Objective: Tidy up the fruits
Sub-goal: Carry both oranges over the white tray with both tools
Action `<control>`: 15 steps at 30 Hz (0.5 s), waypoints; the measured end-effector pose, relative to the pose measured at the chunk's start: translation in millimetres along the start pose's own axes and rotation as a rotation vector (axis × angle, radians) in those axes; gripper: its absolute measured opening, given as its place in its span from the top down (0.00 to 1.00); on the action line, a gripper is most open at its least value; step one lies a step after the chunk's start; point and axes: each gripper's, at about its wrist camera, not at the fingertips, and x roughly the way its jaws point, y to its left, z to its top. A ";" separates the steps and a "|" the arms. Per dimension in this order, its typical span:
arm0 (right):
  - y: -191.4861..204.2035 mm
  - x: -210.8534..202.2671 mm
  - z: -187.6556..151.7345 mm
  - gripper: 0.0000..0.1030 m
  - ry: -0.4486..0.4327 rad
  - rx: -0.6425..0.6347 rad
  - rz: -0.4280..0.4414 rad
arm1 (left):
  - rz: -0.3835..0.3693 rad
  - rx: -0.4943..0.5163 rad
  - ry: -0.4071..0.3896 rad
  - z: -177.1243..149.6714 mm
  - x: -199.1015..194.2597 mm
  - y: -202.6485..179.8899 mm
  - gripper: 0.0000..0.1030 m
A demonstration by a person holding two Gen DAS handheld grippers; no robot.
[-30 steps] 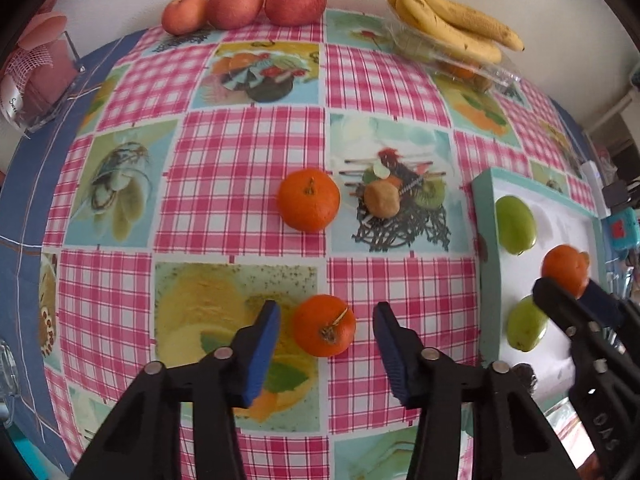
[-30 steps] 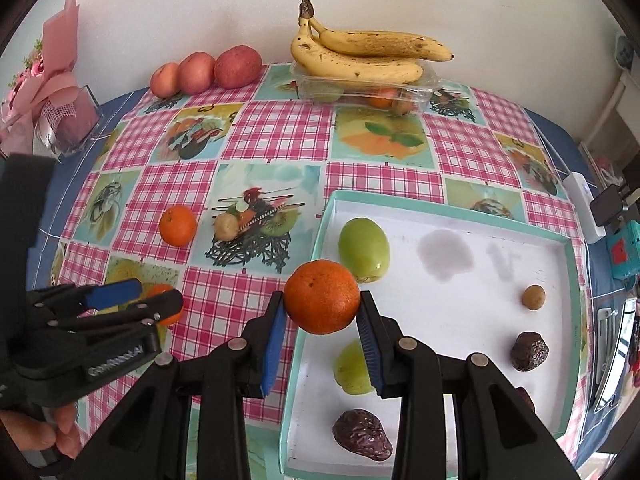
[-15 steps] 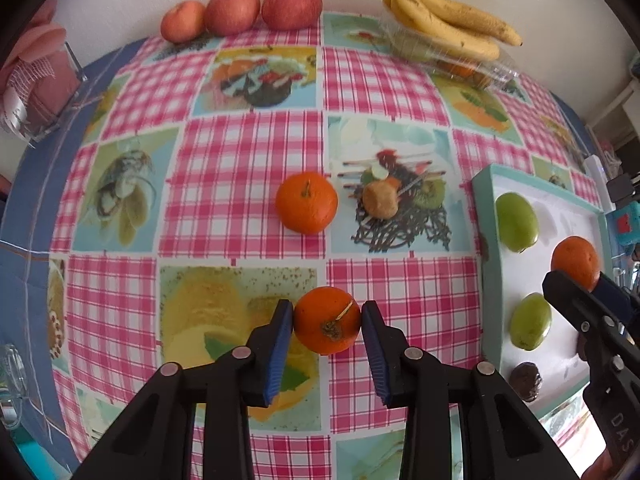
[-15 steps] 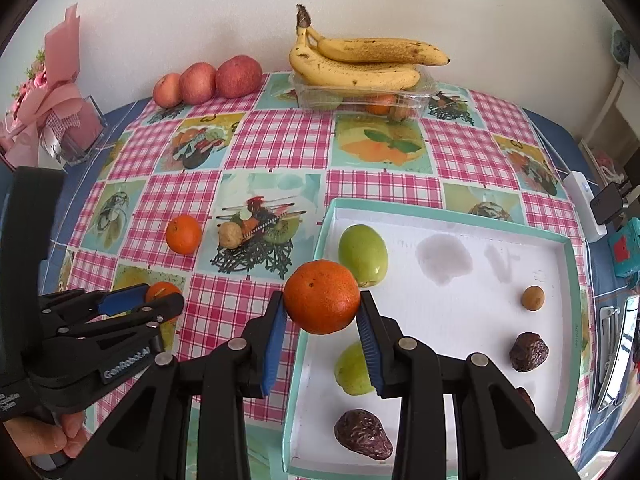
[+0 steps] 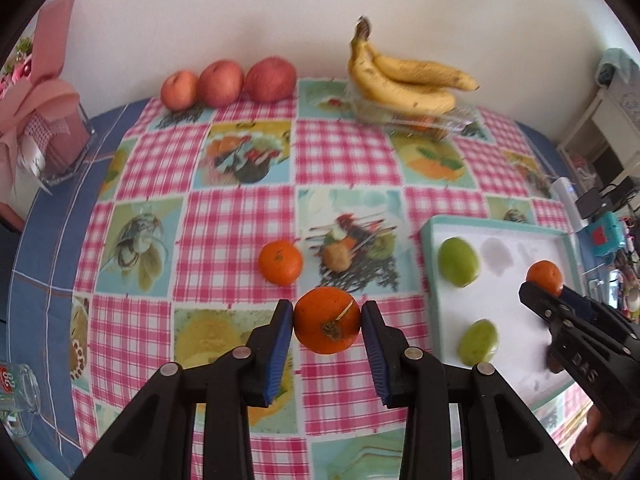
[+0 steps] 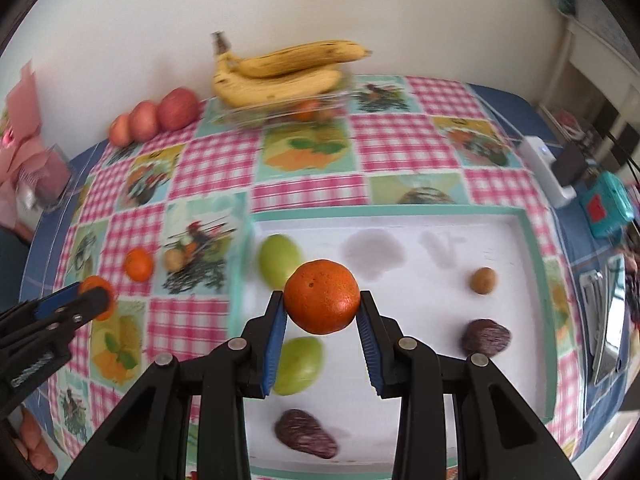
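oranges gripped on both sides

left gripper (image 5: pixel 327 322) jaws clenched on stemmed orange (image 5: pixel 327 320), raised over checked worktop (image 5: pixel 240 232). right gripper (image 6: pixel 322 310) jaws clenched on second orange (image 6: pixel 322 296) above white tray (image 6: pixel 528 232). loose orange (image 5: pixel 280 261) sits on worktop beside small brown fruit (image 5: pixel 338 257).

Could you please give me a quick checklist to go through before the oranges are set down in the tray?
1. Left gripper shut on its orange: ok.
2. Right gripper shut on the second orange: ok.
3. Second orange over the tray: ok.
4. Bare tray floor free beside the green fruits: ok.
5. Left orange over the tray: not ok, over the tablecloth.
6. Grippers apart from each other: ok.
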 end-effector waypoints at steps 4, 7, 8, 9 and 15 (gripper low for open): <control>-29.0 0.4 -0.3 0.64 0.005 0.070 -0.018 | -0.023 0.025 -0.026 0.4 -9.1 -17.8 0.64; -47.6 -1.2 -1.7 0.64 0.004 0.109 -0.040 | -0.040 0.056 -0.033 -0.7 -11.6 -35.1 0.64; -53.7 -2.3 -2.1 0.64 0.003 0.120 -0.045 | -0.044 0.073 -0.034 -1.4 -11.9 -42.4 0.64; -58.4 -3.1 -2.5 0.64 0.002 0.128 -0.048 | -0.046 0.089 -0.036 -2.2 -12.5 -48.6 0.64; -82.4 -10.2 -4.0 0.64 -0.013 0.168 -0.075 | -0.079 0.179 -0.047 -6.0 -12.0 -88.9 0.64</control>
